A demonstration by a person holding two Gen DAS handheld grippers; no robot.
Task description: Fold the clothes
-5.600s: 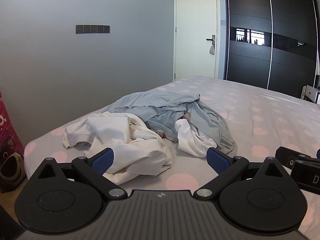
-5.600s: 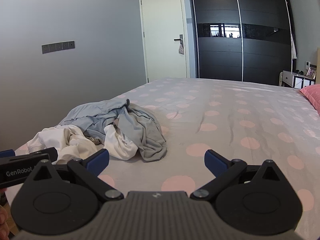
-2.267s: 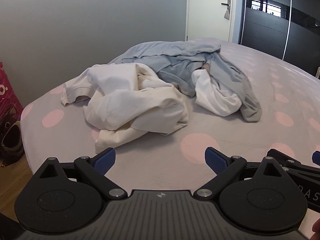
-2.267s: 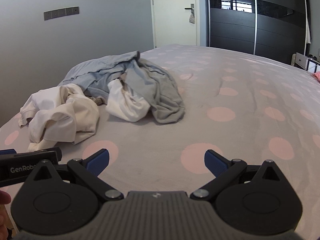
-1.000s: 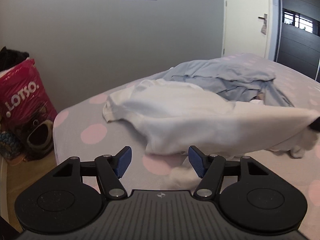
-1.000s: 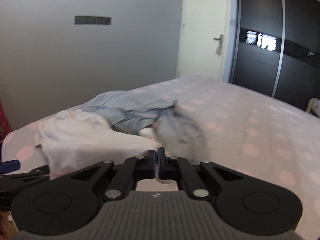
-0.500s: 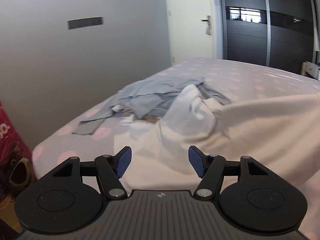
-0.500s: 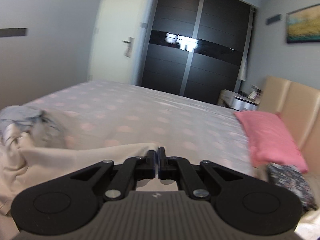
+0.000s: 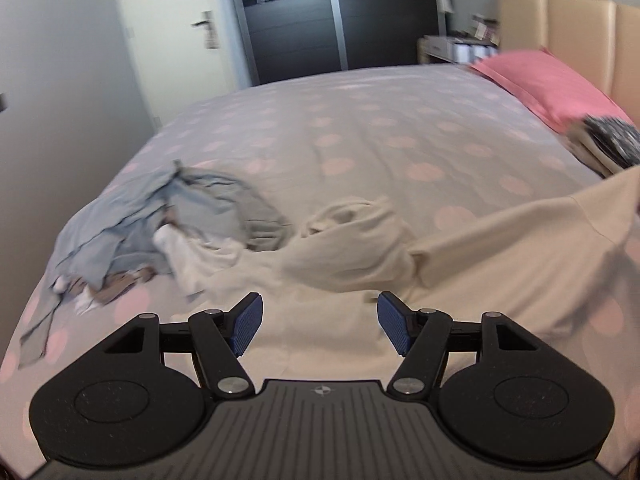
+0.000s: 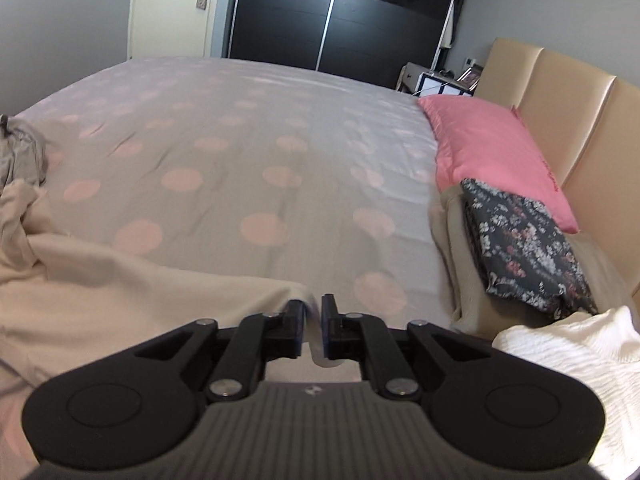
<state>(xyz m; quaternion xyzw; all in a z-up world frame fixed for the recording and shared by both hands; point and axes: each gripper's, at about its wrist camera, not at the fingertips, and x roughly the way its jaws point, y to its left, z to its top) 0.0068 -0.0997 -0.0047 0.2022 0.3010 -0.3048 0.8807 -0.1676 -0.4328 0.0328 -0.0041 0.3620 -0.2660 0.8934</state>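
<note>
- Cream garment (image 9: 500, 256) lies spread across the near side of the bed (image 9: 360, 128) — one end bunched near the middle, the other drawn out toward the right edge of the left wrist view.
- Right tool (image 10: 311, 322): jaws have just been opening and now stand a narrow gap apart. A fold of the cream garment's edge (image 10: 296, 292) sits in that gap against the left pad; the pads are not pressed together on it.
- Left tool (image 9: 320, 322): jaws about half open, nothing between the blue pads (image 9: 248, 322). It hangs just above the cream cloth, which fills the view below the fingers.
- Pile of unsorted clothes (image 9: 152, 224) — pale blue, grey and white pieces — lies at the left of the bed, touching the bunched end of the cream garment.
- At the head of the bed: pink pillow (image 10: 492, 152) against a beige padded headboard (image 10: 560, 96).
- Just in front of the pillow, a dark floral folded piece (image 10: 520, 252) rests on a beige folded one (image 10: 460, 264).
- White textured cloth (image 10: 568, 360) at the near right corner of the right wrist view, beside that stack.
- Dark wardrobe (image 10: 340, 16) and a pale door (image 10: 172, 8) at the far wall.
</note>
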